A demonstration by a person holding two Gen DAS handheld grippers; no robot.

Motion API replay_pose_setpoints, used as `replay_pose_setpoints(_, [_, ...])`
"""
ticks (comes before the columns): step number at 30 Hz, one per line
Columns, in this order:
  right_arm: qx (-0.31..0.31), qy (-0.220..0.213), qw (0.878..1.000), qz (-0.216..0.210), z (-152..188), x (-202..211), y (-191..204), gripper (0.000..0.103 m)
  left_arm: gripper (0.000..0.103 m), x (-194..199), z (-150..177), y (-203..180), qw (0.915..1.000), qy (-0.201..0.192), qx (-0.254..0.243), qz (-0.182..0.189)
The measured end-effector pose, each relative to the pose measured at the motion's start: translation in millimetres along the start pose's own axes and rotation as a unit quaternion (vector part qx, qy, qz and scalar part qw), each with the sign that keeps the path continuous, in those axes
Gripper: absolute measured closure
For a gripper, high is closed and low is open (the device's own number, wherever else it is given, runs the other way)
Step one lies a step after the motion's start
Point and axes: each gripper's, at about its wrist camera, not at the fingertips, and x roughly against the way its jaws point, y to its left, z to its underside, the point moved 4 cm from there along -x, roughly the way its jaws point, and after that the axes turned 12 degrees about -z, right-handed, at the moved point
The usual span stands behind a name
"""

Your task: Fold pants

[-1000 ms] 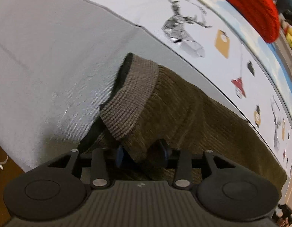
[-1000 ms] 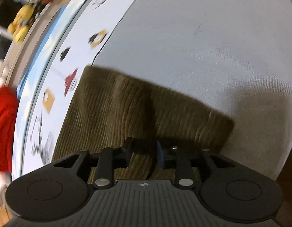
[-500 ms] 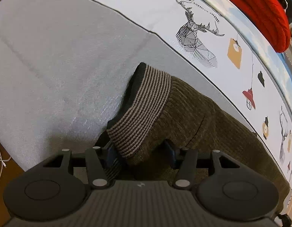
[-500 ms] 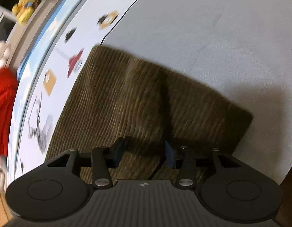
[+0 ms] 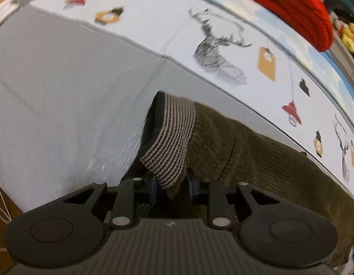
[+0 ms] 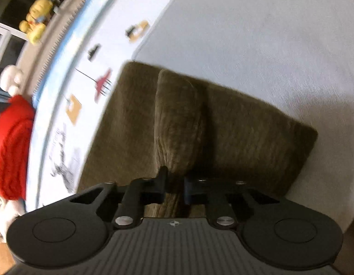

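Olive corduroy pants (image 5: 257, 160) lying on a grey sheet (image 5: 62, 91), striped rib-knit waistband (image 5: 172, 142) lifted at the near end. Same pants (image 6: 245, 133) in the right wrist view, spread flat across the grey sheet (image 6: 268, 34) with one raised fold of cloth running from the centre toward 12 o'clock.

Left gripper (image 5: 171, 186) at 6 o'clock of its view, fingers narrow and clamped on the waistband corner. Right gripper (image 6: 174, 188) likewise at 6 o'clock, fingers narrow, pinching the base of the raised corduroy fold.

Beyond the pants, toward 1 o'clock in the left view, a white cloth with deer and lantern prints (image 5: 222, 52). Farther still at 2 o'clock, a red knitted item (image 5: 291, 6). In the right view, the printed cloth (image 6: 85, 87) at 10 o'clock, red knit (image 6: 11, 146) at 9 o'clock, yellow plush toy (image 6: 37, 18) at 11 o'clock.
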Motion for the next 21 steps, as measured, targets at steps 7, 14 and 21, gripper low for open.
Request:
replay_pose_setpoints(7, [0.101,-0.092,0.99,-0.02,7,61,52,0.096,0.08,39,7,21,0.9978,-0.057,-0.011,0.032])
replay_pose_setpoints(14, [-0.003,0.027,0.993,0.112,16,35,-20,0.09,0.074,-4,21,25,0.9981,0.038,-0.047,-0.012])
replay_pose_setpoints(21, [-0.018,-0.002,0.993,0.12,11,39,-30,0.08,0.062,-5,18,27,0.9988,0.042,-0.022,-0.009])
